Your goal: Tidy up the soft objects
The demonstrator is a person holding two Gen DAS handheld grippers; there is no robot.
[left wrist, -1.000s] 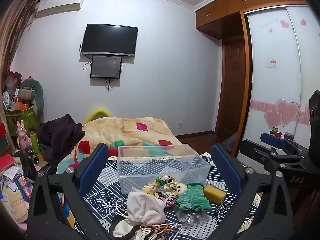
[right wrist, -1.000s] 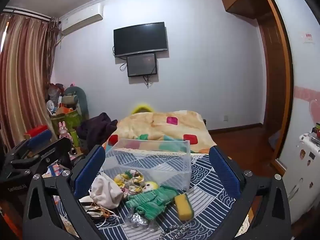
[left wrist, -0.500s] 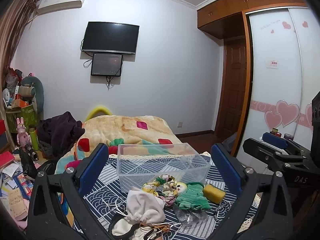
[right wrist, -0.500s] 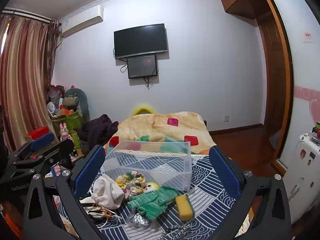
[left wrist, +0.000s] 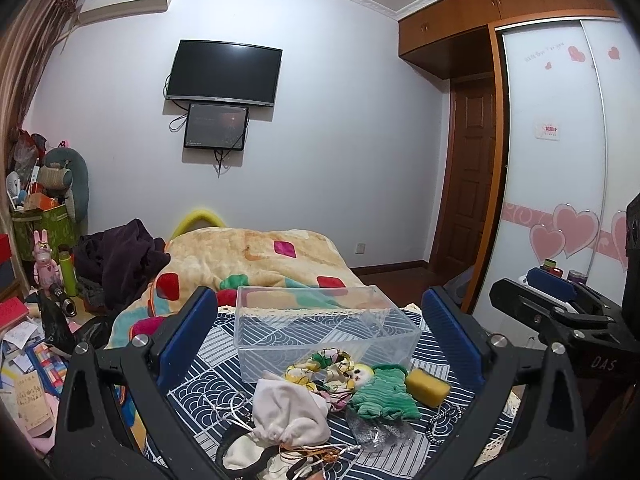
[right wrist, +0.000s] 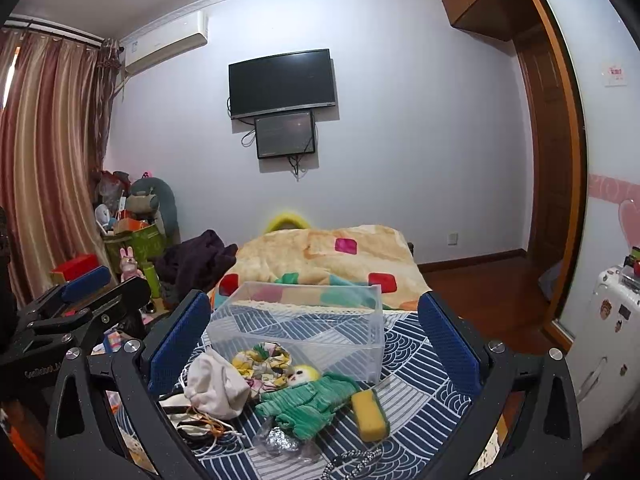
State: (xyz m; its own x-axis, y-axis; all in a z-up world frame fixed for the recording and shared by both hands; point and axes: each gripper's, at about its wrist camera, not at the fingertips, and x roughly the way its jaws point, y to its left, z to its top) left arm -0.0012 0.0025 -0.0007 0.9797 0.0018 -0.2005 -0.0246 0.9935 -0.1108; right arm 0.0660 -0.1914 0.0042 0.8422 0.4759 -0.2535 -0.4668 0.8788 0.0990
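Fingers (left wrist: 188, 332) of both grippers stay spread and empty, having barely shifted in the last second, while doll (right wrist: 308, 398), pouch (right wrist: 214, 386) and sponge (right wrist: 370, 410) lie untouched on the table (right wrist: 420, 364) before the empty bin (right wrist: 304, 320).

Both grippers are showing black frames, blue textured finger pads (left wrist: 188, 332), silver screws (right wrist: 495, 346), white lettering.

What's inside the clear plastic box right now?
The clear plastic box looks empty; only the patterned cloth shows through its walls. The green doll and the white pouch lie outside, in front.
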